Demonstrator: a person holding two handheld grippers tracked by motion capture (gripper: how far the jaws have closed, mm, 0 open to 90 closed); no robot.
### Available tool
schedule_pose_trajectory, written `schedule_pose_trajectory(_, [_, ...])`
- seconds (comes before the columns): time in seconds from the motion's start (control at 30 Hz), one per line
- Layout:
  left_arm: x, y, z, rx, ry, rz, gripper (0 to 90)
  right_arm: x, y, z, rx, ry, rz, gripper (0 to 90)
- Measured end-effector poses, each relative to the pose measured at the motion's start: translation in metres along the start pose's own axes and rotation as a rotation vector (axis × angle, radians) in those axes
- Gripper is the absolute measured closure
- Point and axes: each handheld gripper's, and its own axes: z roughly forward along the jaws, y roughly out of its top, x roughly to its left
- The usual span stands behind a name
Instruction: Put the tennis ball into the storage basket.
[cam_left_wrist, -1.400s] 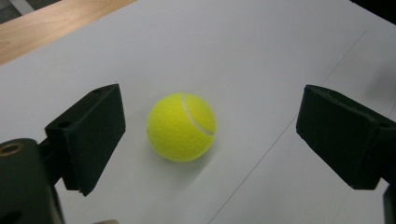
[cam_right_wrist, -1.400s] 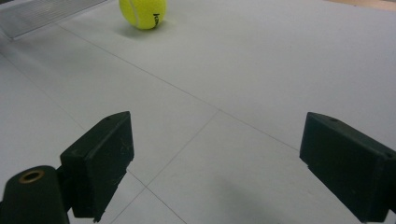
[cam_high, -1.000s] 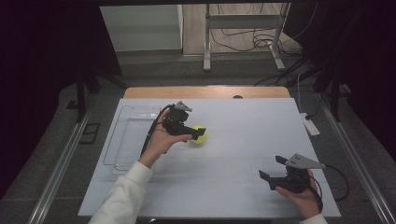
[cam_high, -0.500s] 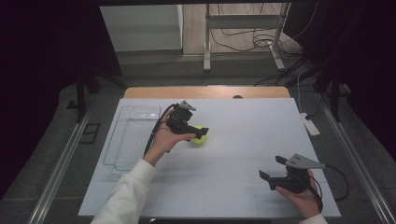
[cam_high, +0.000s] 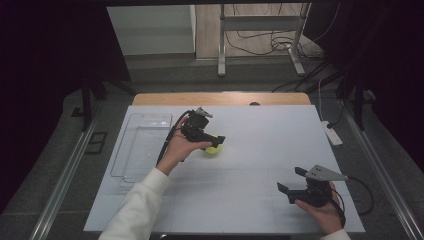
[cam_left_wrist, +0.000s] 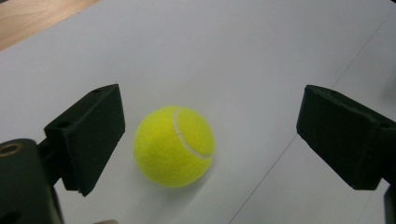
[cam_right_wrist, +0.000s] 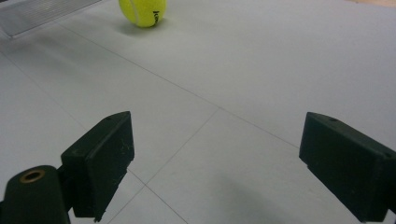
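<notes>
Tennis ball (cam_left_wrist: 173, 146) sits between spread left tongs (cam_left_wrist: 210, 140), untouched.

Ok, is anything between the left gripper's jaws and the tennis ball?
Nothing visible. The left gripper is open, and the tennis ball sits on the bare white table between its jaws, nearer one jaw.

Left gripper (cam_high: 210, 142): black body, two flat rectangular black jaws, a small grey plate on top, and a black cable trailing back along the forearm. Right gripper (cam_high: 294, 181): black, with a larger grey three-cornered plate on top and a black cable looping beside the hand. A brass-coloured ring sits beside each gripper's left-hand jaw. Both sleeves (cam_high: 135, 207) are white.
</notes>
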Motion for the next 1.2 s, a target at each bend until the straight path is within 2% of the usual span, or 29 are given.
schedule_pose_trajectory(0.4, [0.004,0.003,0.01,0.029,0.006,-0.008,9.3,0.0,0.0,0.0,0.001,0.001,0.0,10.7])
schedule_pose_trajectory(1.2, [0.009,-0.003,0.031,0.096,0.013,-0.03,7.3,0.0,0.0,0.0,0.005,0.001,-0.004,10.7])
